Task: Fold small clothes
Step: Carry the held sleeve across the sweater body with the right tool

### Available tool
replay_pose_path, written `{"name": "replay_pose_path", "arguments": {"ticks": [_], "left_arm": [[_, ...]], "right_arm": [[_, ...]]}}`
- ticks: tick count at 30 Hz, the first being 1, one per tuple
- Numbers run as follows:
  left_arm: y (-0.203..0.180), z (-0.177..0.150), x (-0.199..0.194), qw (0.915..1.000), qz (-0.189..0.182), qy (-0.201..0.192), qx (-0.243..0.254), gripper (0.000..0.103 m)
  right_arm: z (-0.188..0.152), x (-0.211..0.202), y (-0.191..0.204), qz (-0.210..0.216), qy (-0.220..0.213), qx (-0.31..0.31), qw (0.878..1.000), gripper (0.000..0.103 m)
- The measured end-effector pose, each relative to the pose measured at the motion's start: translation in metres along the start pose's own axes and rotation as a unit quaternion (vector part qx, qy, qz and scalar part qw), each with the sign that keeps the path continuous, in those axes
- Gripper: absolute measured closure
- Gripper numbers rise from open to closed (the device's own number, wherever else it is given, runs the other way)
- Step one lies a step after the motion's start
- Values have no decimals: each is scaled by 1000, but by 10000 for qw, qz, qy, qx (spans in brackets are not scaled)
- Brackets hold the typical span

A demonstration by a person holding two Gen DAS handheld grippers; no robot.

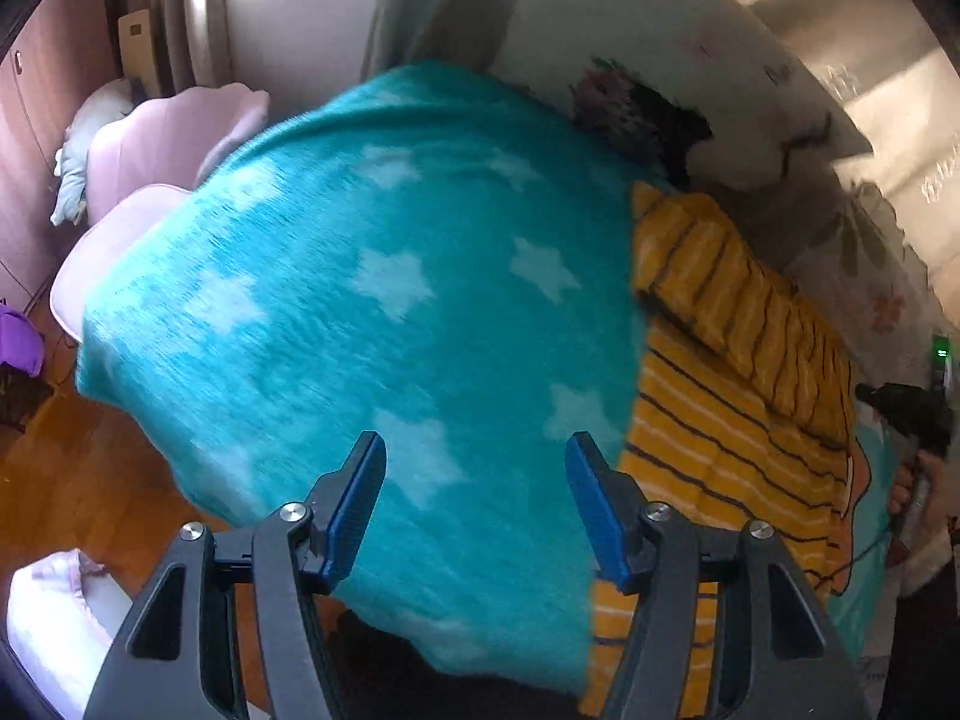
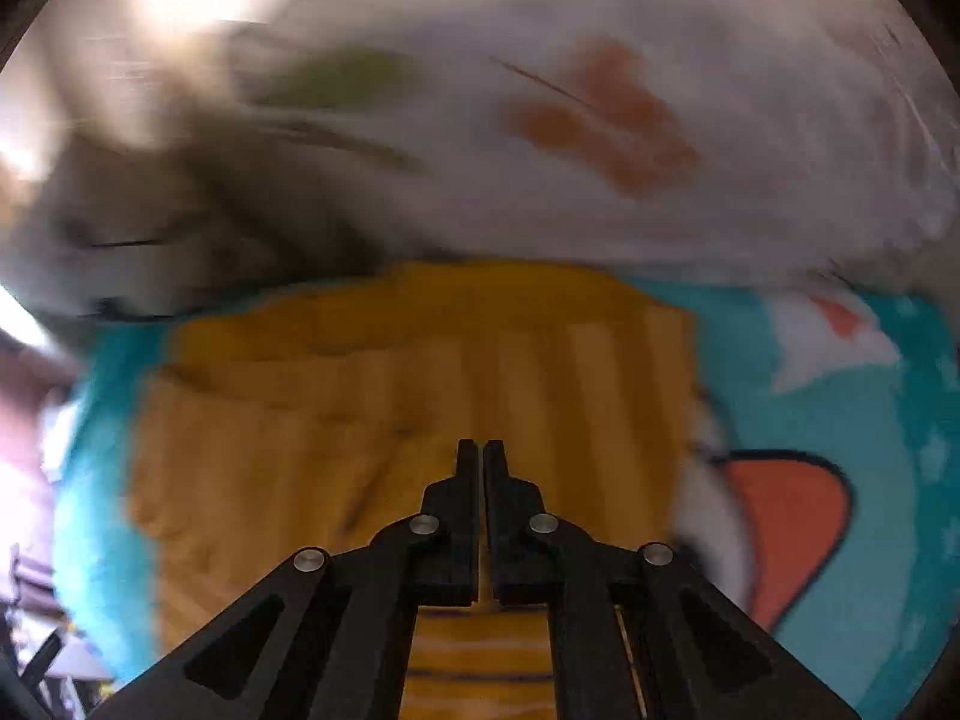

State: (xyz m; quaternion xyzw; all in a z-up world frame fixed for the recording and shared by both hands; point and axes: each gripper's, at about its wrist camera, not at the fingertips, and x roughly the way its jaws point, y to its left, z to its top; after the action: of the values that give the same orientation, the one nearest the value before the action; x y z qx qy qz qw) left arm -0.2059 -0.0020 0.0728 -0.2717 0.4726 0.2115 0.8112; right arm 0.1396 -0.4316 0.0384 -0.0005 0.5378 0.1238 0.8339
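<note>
**Striped garment on the star blanket**

We see a fuzzy teal blanket with pale stars (image 1: 372, 300) spread over the bed. On its right side lies the soft mustard-yellow garment with dark and white stripes (image 1: 720, 420), partly folded into a thick ribbed band. Our left gripper (image 1: 474, 504) hovers released, its blue ridged pads wide apart. Our right gripper (image 2: 482, 450) is clenched over the blurred yellow cloth; we cannot tell whether it grips any.

A wide stretch of the teal star blanket (image 1: 372, 276) is lying bare ahead of the left gripper (image 1: 477, 504), its jaws spread wide. The yellow striped garment (image 1: 732, 396) is occupying the blanket's right edge, with a floral pillow (image 1: 660, 78) crowding the far corner and a pink chair (image 1: 156, 144) standing beside the left edge.
</note>
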Motion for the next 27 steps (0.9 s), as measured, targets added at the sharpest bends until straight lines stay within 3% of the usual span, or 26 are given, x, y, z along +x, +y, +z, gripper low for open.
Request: {"name": "replay_pose_path", "arguments": {"ticks": [2,5,9,11,15,16,17,19,22,26,27], "left_arm": [[-11,-9,2,10000,47,34,47,42],[-25,-23,5,9998,141,114,105,42],[-35,-40,10,9994,154,298,49,42],[-39,-47,9,9993,157,336,43,42],[-45,-57,-3,9994,206,248,97,42],[-44,-59,-9,9994,263,186,115,42],[-44,-61,-12,9993,310,135,127,42],[-41,-65,-20,9990,426,-1,146,42],[-34,-68,-25,9983,559,-72,118,42],[-29,-66,-19,9990,436,39,0,42],[-30,-65,-15,9994,346,91,31,42]], "right_arm": [[4,17,-23,-399,177,53,9990,98],[-1,7,-53,68,122,210,9997,95],[-14,-16,-48,956,-41,76,9954,57],[-18,-12,-31,1087,-64,-113,9940,52],[-11,22,-2,605,162,-410,9972,55],[-13,34,1,540,298,-465,9970,80],[-15,39,2,613,359,-459,9964,88],[-17,33,-2,688,293,-441,9962,95],[-14,12,-16,766,77,-320,9965,95],[-3,11,-35,-16,-29,-109,9999,94],[-1,14,-34,-24,1,-71,10000,94]]}}
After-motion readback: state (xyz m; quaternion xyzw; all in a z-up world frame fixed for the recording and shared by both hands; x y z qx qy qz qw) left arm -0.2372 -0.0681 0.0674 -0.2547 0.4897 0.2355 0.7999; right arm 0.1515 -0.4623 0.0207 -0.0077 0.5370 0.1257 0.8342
